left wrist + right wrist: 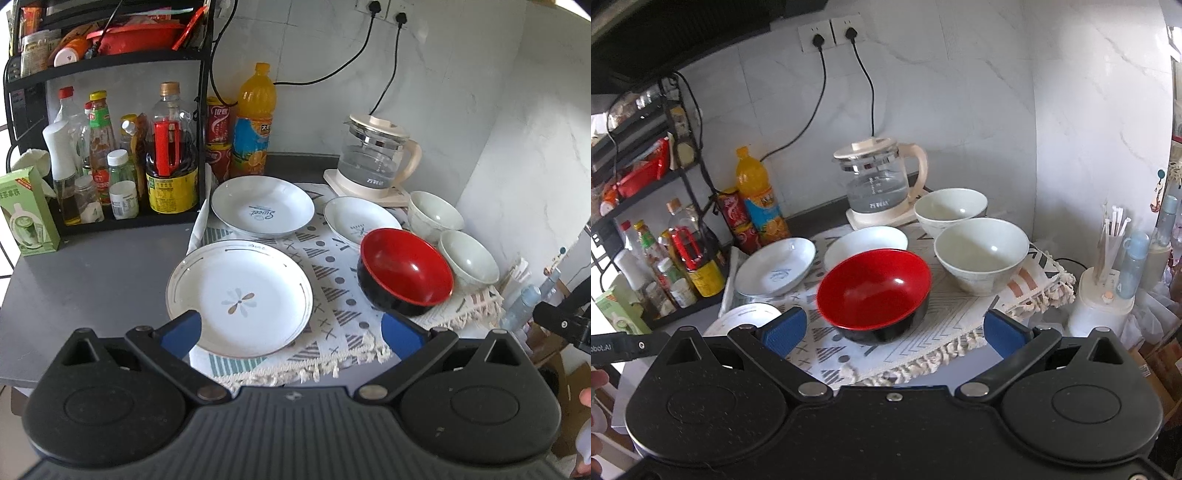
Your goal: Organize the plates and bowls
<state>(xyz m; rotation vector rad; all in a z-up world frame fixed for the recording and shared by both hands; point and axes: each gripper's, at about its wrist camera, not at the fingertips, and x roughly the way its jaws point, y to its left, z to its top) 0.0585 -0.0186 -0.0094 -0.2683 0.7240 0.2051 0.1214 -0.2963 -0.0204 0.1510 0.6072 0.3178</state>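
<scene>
6 dishes sit upright, mouths up, on a patterned fringed cloth (332, 295) over a dark grey countertop (92, 280); being round, none has a long axis. Nearest the left gripper (291, 332) lies a flower plate (240, 295). Behind it is a plate with blue script (262, 210), the lettering upside down to the camera. A smaller white dish (358, 221) sits to its right. The red and black bowl (873, 291) sits just in front of the right gripper (892, 328), with 2 pale bowls (980, 253) behind and to its right, near a glass kettle (879, 184) by the white marbled wall. Both grippers are spread wide and hold nothing. Only the left view shows the whole flower plate and a rack of bottles (110, 166); only the right view shows a white appliance (1102, 306) off the counter's end.
</scene>
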